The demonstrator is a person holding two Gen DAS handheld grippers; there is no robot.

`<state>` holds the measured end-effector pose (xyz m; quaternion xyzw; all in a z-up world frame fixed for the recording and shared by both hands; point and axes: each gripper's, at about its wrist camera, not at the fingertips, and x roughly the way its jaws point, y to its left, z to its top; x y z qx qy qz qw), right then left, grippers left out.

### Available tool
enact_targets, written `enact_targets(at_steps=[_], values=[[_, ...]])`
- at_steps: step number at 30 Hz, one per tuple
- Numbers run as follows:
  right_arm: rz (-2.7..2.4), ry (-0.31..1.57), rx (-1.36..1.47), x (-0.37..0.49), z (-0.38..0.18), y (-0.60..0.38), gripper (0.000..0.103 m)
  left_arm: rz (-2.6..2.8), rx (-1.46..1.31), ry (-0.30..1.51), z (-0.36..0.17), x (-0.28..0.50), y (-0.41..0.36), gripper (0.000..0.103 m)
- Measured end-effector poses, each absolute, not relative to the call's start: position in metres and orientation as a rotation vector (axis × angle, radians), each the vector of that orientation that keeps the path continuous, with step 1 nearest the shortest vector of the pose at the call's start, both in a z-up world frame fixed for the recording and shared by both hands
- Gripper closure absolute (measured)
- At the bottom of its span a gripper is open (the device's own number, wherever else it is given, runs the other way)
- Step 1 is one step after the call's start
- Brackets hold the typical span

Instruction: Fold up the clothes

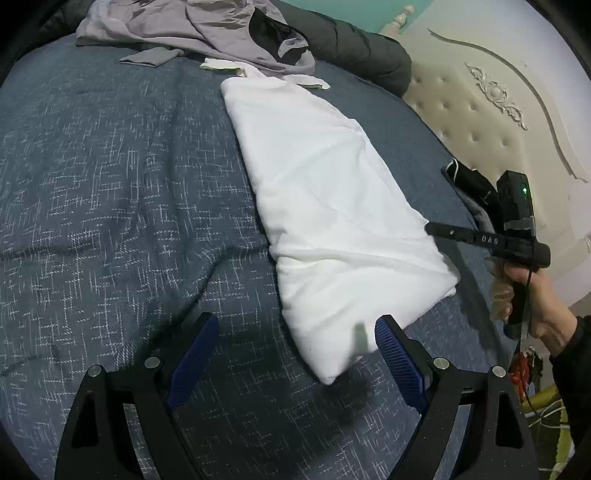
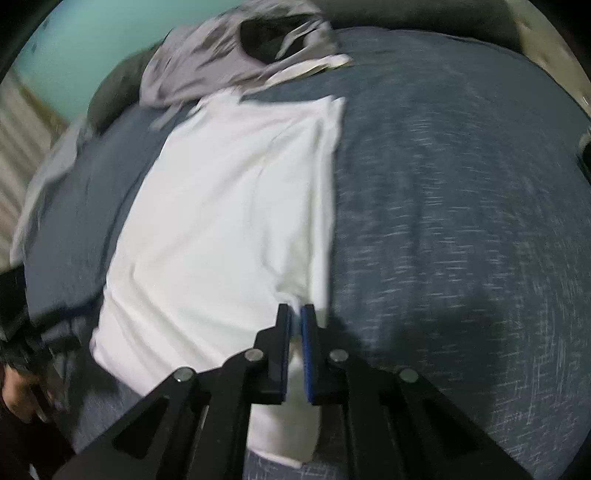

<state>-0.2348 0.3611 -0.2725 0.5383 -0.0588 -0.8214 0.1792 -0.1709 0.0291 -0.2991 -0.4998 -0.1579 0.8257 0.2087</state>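
Presently, a white folded cotton garment [image 1: 325, 206] lies as a long strip on the dark blue bedspread with a white cross-hatch weave [image 1: 110, 184], its far end near the pile at the head of the bed and its near end close to both tools.

Left gripper [image 1: 295, 354]: released. Its blue ribbed pads [image 1: 195, 358] stand wide apart above the bedspread; the near corner of the white garment lies between them, close to the right-hand pad, with no pad pressing on it.

Right gripper [image 2: 295, 332]: clenched, pads nearly touching. White cloth shows in the narrow gap between the pads in the right wrist view, and the garment's right edge runs up to the fingertips, so it appears pinched on that edge. That view is blurred, so the exact hold cannot be confirmed. In the left wrist view the same tool reaches across the garment's near right portion, carried by a hand [image 1: 528, 295] in a dark sleeve.

Other items: a crumpled lilac-grey garment [image 1: 192, 29] with a black patch lies at the far end of the bed, overlapping a white piece beneath it. A dark grey padded bolster [image 1: 362, 51] sits against the cream tufted headboard with carved scrollwork [image 1: 480, 110]. A black garment [image 1: 469, 184] lies beside the headboard, apart from the white one.
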Motion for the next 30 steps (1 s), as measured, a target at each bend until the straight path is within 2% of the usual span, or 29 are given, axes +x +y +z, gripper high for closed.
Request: enact_targets(at_steps=[8, 11, 12, 13, 15, 19, 26, 28, 29, 30], values=[[-2.332, -0.266, 1.533, -0.238, -0.278, 0.371, 0.099, 2.290, -1.397, -0.427, -0.301, -0.168, 0.032, 0.014], [-2.349, -0.307, 1.511, -0.234, -0.273, 0.374, 0.095, 2.285, -1.393, -0.433, -0.301, -0.168, 0.031, 0.014], [-2.355, -0.320, 1.518, -0.230, -0.270, 0.377, 0.088, 2.282, -1.393, -0.437, -0.301, -0.168, 0.031, 0.014], [-2.342, -0.338, 1.519, -0.226, -0.268, 0.379, 0.074, 2.279, -1.393, -0.443, -0.301, -0.168, 0.031, 0.014], [-2.300, -0.351, 1.519, -0.216, -0.266, 0.380, 0.065, 2.267, -1.394, -0.460, -0.302, -0.168, 0.032, 0.014], [-2.255, -0.268, 1.546, -0.194, -0.266, 0.372, 0.065, 2.249, -1.399, -0.491, -0.304, -0.167, 0.032, 0.014], [-2.236, -0.268, 1.594, -0.177, -0.280, 0.375, 0.065, 2.220, -1.433, -0.527, -0.313, -0.169, 0.036, 0.016], [-2.234, -0.282, 1.588, -0.175, -0.282, 0.377, 0.078, 2.205, -1.434, -0.520, -0.315, -0.169, 0.039, 0.025], [-2.233, -0.280, 1.586, -0.173, -0.282, 0.376, 0.080, 2.195, -1.435, -0.524, -0.316, -0.169, 0.041, 0.036], [-2.232, -0.277, 1.588, -0.172, -0.283, 0.376, 0.081, 2.183, -1.435, -0.536, -0.318, -0.170, 0.041, 0.042]])
